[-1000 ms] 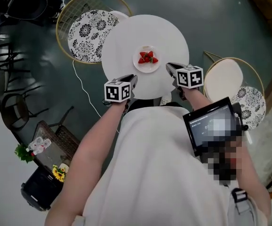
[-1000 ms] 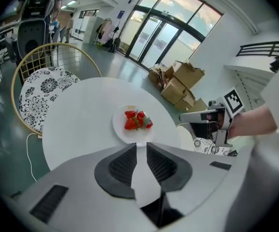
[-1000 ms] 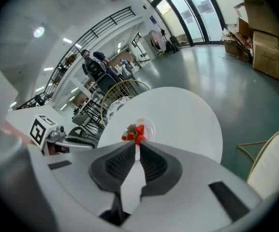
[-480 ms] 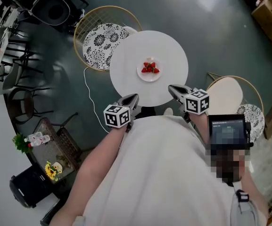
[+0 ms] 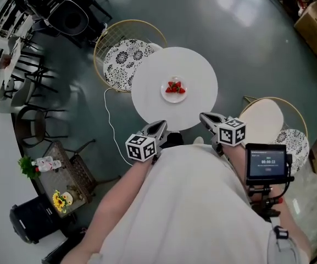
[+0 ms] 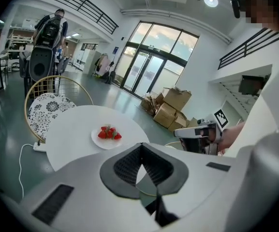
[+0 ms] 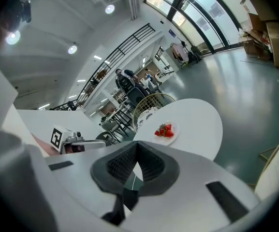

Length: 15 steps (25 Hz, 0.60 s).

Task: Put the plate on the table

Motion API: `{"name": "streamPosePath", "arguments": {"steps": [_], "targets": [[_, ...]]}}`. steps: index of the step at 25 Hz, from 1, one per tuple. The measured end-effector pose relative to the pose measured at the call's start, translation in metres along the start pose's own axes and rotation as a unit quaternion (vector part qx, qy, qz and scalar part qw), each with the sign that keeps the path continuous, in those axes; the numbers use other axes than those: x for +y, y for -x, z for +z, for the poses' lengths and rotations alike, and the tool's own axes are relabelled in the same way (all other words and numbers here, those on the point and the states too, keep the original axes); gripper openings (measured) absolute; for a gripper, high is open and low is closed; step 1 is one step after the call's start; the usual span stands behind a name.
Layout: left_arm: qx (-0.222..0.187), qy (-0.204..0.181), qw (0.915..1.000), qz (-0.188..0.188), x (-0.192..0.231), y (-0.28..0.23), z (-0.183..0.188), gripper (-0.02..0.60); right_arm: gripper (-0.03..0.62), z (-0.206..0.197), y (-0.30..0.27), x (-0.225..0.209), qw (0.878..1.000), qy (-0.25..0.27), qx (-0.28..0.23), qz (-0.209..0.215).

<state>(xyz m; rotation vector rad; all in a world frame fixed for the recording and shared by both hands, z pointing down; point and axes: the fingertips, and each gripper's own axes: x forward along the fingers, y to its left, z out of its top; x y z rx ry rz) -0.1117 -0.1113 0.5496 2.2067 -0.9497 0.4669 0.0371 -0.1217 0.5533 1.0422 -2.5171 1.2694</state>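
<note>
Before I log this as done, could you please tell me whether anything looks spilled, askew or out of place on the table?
Nothing stands out: the plate sits flat near the middle of the table, strawberries all on it.

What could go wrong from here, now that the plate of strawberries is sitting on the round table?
1. A white cable trails over the floor left of the table, near where the person stands; a step that way could snag it.
2. The patterned chair stands right beside the table; bumping it might jolt the table and roll the loose strawberries off the plate.
The left tongs and right tongs are shut and empty, so nothing can drop from them.
</note>
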Motion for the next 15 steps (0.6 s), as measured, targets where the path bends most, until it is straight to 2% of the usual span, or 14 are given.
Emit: {"name": "streamPosePath", "arguments": {"steps": [5,15], "targets": [[0.005,0.017,0.9998,0.014,0.000,0.008,-0.010,0.005,0.003,-0.012,0.011,-0.001,1.000,-0.025,-0.004,-0.011],[0.023,-0.001,0.9997,0.012,-0.013,0.002,-0.010,0.005,0.003,-0.010,0.024,-0.006,0.999,-0.035,-0.011,-0.011]]}}
